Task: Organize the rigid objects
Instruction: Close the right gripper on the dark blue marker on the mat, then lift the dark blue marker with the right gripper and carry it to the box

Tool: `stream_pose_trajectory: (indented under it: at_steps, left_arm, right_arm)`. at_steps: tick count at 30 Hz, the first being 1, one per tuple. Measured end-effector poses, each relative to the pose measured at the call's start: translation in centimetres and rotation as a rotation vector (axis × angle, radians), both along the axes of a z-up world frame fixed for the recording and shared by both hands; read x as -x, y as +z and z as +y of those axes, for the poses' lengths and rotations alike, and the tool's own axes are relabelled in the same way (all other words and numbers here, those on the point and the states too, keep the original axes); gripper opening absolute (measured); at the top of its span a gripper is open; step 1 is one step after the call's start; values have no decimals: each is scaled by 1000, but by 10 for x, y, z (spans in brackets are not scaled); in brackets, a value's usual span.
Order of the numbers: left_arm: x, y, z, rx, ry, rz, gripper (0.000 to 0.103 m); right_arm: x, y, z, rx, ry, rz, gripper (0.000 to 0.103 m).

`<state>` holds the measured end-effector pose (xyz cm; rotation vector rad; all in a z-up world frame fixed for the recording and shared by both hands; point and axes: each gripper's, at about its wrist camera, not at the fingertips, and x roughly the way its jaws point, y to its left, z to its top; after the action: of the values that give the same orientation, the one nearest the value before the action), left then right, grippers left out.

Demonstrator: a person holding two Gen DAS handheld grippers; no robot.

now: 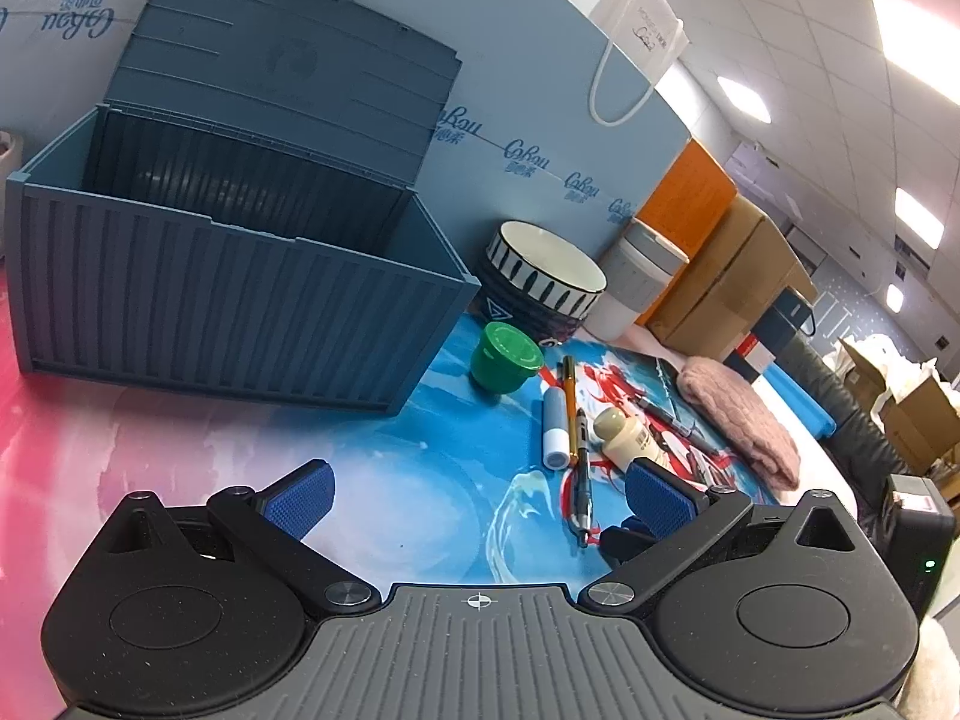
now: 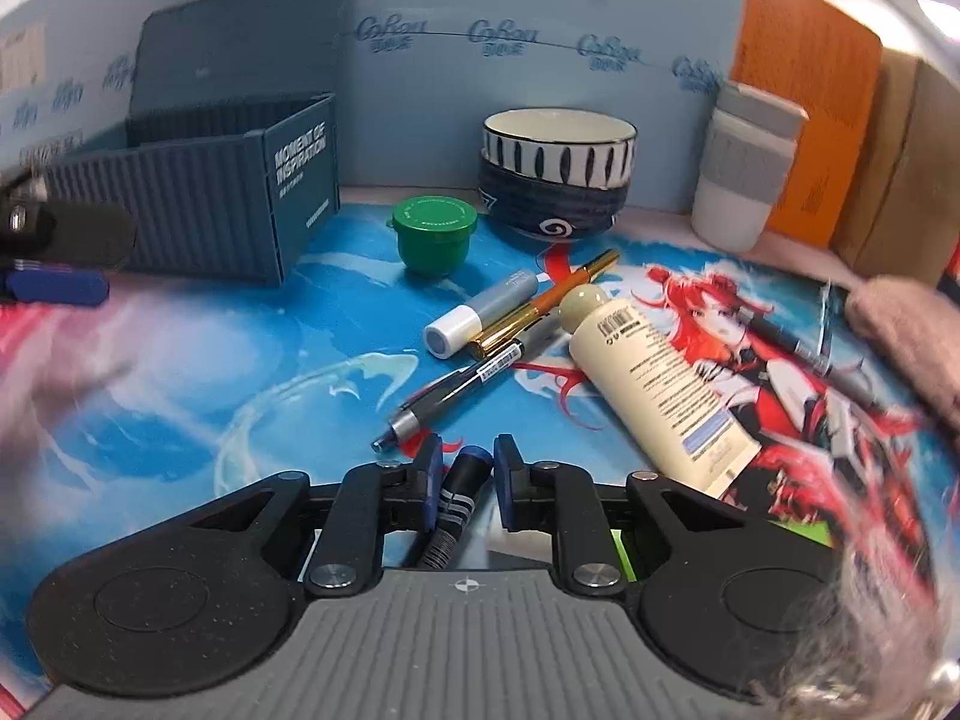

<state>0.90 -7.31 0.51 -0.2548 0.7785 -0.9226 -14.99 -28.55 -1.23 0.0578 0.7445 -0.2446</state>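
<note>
My right gripper (image 2: 469,450) is shut on a dark marker with a blue end (image 2: 459,492), low over the printed mat. Just beyond its tips lie a black click pen (image 2: 456,384), an orange-gold pen (image 2: 546,300), a grey-and-white marker (image 2: 480,315) and a cream bottle (image 2: 654,384). A green cup (image 2: 435,234) stands further back. My left gripper (image 1: 480,501) is open with nothing between its blue pads, in front of the open blue-grey storage box (image 1: 240,312). The box (image 2: 198,222) has its lid raised.
Stacked striped bowls (image 2: 558,168) and a white cup with a grey sleeve (image 2: 744,174) stand at the back wall. A pink cloth (image 2: 906,336) and another pen (image 2: 804,354) lie at the right. Orange and brown cartons (image 1: 708,252) line the far right.
</note>
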Motion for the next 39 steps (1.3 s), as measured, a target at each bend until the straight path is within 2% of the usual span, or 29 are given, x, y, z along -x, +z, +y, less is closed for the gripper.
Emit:
stream_pose_trajectory:
  at_steps: [3, 5, 7, 8, 12, 14, 16, 17, 19, 22, 26, 34, 36, 39]
  left_arm:
    - [0, 0, 0, -1, 0, 1, 103]
    - [-1, -1, -1, -8, 1, 3, 103]
    - [-1, -3, -1, -14, 4, 7, 103]
    - [-2, -3, -2, -16, 4, 9, 103]
    - [-3, -5, -2, -22, 6, 14, 103]
    - [-3, -5, -2, -25, 6, 15, 103]
    - [-4, -7, -3, -28, 4, 20, 103]
    - [-5, -8, -3, -29, 3, 26, 103]
    - [-8, -10, -2, -27, 2, 43, 103]
    - [-11, -11, 0, -18, 8, 64, 103]
    - [-8, -4, 3, -3, 2, 47, 103]
    - [-15, 43, 24, 90, -84, -14, 103]
    - [-22, 55, 37, 112, -66, -31, 103]
    - [-37, 66, 58, 138, 29, -75, 103]
  right_arm:
    - [2, 3, 3, -3, 15, -8, 16]
    - [4, 5, 5, 7, 10, -13, 19]
    - [6, 7, 6, 23, -19, -10, 49]
    - [8, 7, 7, 33, -32, -7, 52]
    - [12, 5, 6, 25, -61, 28, 52]
    - [10, 0, 7, 14, -62, 55, 47]
    - [11, -2, 7, -19, -42, 34, 24]
    - [11, -1, 9, -20, -46, 32, 18]
    - [10, 0, 10, -41, -46, 23, 13]
    - [15, 7, 13, -61, -40, -19, 13]
    - [24, 29, 18, -71, -29, -120, 13]
    - [36, 72, 35, -44, -26, -310, 13]
    - [35, 81, 40, -47, -26, -358, 13]
    - [28, 98, 50, -37, -22, -436, 13]
